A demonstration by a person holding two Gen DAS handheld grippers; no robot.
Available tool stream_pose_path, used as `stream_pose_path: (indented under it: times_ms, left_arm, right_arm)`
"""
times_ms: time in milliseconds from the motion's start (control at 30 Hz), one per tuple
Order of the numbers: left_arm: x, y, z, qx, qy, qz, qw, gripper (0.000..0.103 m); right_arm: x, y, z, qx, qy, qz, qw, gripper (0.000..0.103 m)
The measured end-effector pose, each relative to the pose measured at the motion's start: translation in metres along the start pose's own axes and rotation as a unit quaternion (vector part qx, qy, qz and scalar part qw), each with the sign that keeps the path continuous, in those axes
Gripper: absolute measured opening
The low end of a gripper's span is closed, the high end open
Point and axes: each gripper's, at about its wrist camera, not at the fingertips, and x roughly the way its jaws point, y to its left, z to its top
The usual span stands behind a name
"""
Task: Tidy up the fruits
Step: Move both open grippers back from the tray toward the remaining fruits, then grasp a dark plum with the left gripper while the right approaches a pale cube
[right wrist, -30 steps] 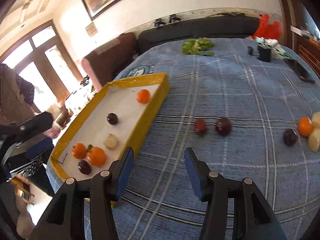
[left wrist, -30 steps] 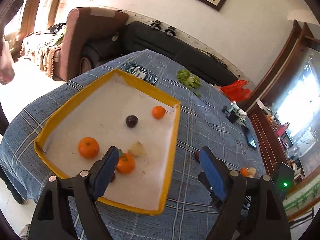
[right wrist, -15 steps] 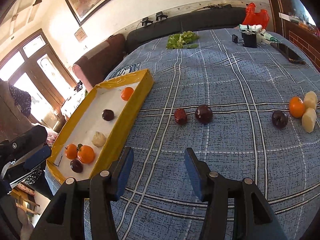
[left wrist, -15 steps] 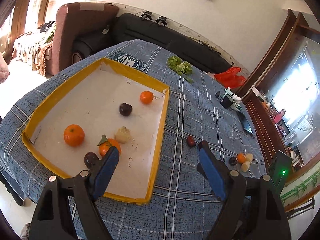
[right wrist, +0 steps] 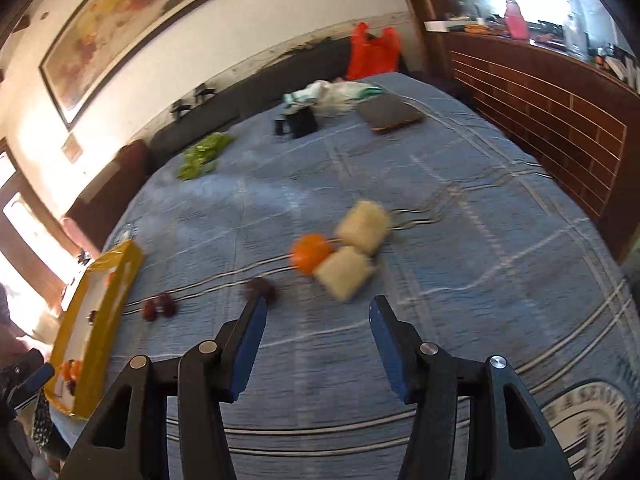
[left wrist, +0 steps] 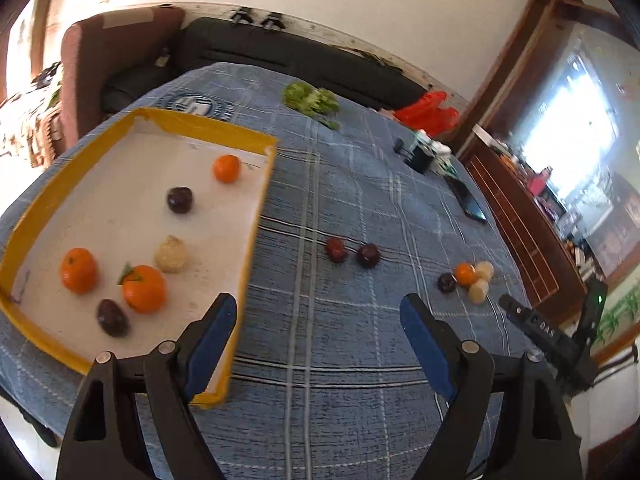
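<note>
**Right claw aligned with the loose fruit cluster**

Both claws are shown released, nothing held. In the right wrist view, the right claw [right wrist: 316, 320] is seen above the tabletop [right wrist: 460, 280], with the cluster just ahead: a pale fruit [right wrist: 344, 272] at 12 o'clock, the loose orange [right wrist: 310, 256] touching it at 11 o'clock, a second pale fruit [right wrist: 364, 226] beyond, a dark fruit [right wrist: 262, 290] by the left fingertip. The left claw [left wrist: 316, 312] lies beside the yellow tray [left wrist: 256, 216], where six fruits rest; the cluster lies well apart at its 2 o'clock. The right claw is judged nearer. Motion blur leaves the fruits' long axes unclear.
</note>
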Motion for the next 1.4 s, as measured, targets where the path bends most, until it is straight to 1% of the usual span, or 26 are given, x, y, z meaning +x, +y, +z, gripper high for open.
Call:
stream_pose_path:
  times_ms: [133, 267, 367, 433, 467, 500, 533, 600, 667, 700, 800, 933, 967, 1033, 1067, 1133, 1200, 1267, 1400]
  left_arm:
    - [0.012, -0.025, -0.005, 0.035, 0.011, -0.008, 0.9993, 0.083]
    - [0.021, -0.038, -0.007, 0.054, 0.017, -0.005, 0.9984, 0.081]
    - [0.029, -0.047, -0.005, 0.068, 0.024, -0.001, 0.9974, 0.070]
    - [0.037, -0.053, -0.002, 0.081, 0.023, -0.007, 0.9964, 0.056]
    - [0.041, -0.056, 0.001, 0.088, 0.025, -0.005, 0.9958, 0.053]
    - [0.046, -0.060, 0.004, 0.096, 0.028, -0.003, 0.9950, 0.047]
    - [0.050, -0.063, 0.006, 0.103, 0.029, -0.003, 0.9942, 0.045]
    - [0.061, -0.072, 0.011, 0.129, 0.026, -0.001, 0.9914, 0.045]
    - [0.075, -0.080, 0.016, 0.154, 0.028, 0.010, 0.9876, 0.045]
    - [0.083, -0.084, 0.018, 0.165, 0.031, 0.013, 0.9857, 0.045]
    - [0.106, -0.090, 0.023, 0.187, 0.044, 0.023, 0.9812, 0.045]
    - [0.137, -0.088, 0.030, 0.192, 0.069, 0.028, 0.9786, 0.044]
    - [0.142, -0.088, 0.031, 0.196, 0.073, 0.029, 0.9775, 0.042]
    - [0.153, -0.089, 0.032, 0.209, 0.083, 0.034, 0.9737, 0.034]
    - [0.155, -0.091, 0.032, 0.219, 0.080, 0.042, 0.9716, 0.033]
    - [0.158, -0.093, 0.033, 0.229, 0.080, 0.046, 0.9691, 0.029]
    - [0.160, -0.095, 0.035, 0.236, 0.082, 0.049, 0.9672, 0.029]
    - [0.163, -0.095, 0.035, 0.244, 0.082, 0.059, 0.9644, 0.029]
    - [0.170, -0.092, 0.036, 0.244, 0.087, 0.071, 0.9633, 0.029]
  right_arm:
    - [0.011, -0.006, 0.007, -0.006, 0.008, 0.006, 1.000, 0.058]
    - [0.036, -0.005, 0.014, -0.010, 0.023, -0.001, 1.000, 0.058]
    - [0.048, -0.002, 0.018, -0.017, 0.027, 0.001, 0.999, 0.058]
    - [0.051, 0.001, 0.019, -0.023, 0.026, 0.007, 0.999, 0.058]
    - [0.052, 0.002, 0.020, -0.026, 0.024, 0.007, 0.999, 0.058]
    - [0.052, 0.003, 0.020, -0.029, 0.022, 0.007, 0.999, 0.058]
    - [0.053, 0.003, 0.020, -0.031, 0.022, 0.009, 0.999, 0.057]
    - [0.056, 0.000, 0.020, -0.028, 0.023, 0.012, 0.999, 0.052]
    - [0.059, -0.003, 0.021, -0.023, 0.023, 0.010, 0.999, 0.043]
    - [0.058, -0.005, 0.021, -0.019, 0.022, 0.012, 0.999, 0.042]
    - [0.059, -0.006, 0.022, -0.015, 0.021, 0.017, 1.000, 0.041]
    - [0.058, -0.008, 0.022, -0.012, 0.020, 0.022, 0.999, 0.041]
    - [0.058, -0.009, 0.022, -0.010, 0.020, 0.024, 0.999, 0.041]
    - [0.058, -0.009, 0.022, -0.009, 0.020, 0.025, 0.999, 0.041]
    - [0.057, -0.010, 0.022, -0.009, 0.020, 0.025, 0.999, 0.041]
    - [0.057, -0.010, 0.022, -0.010, 0.020, 0.025, 0.999, 0.041]
    - [0.057, -0.010, 0.021, -0.010, 0.020, 0.025, 0.999, 0.042]
    - [0.057, -0.011, 0.022, -0.010, 0.020, 0.025, 0.999, 0.042]
    - [0.058, -0.011, 0.022, -0.010, 0.021, 0.024, 0.999, 0.043]
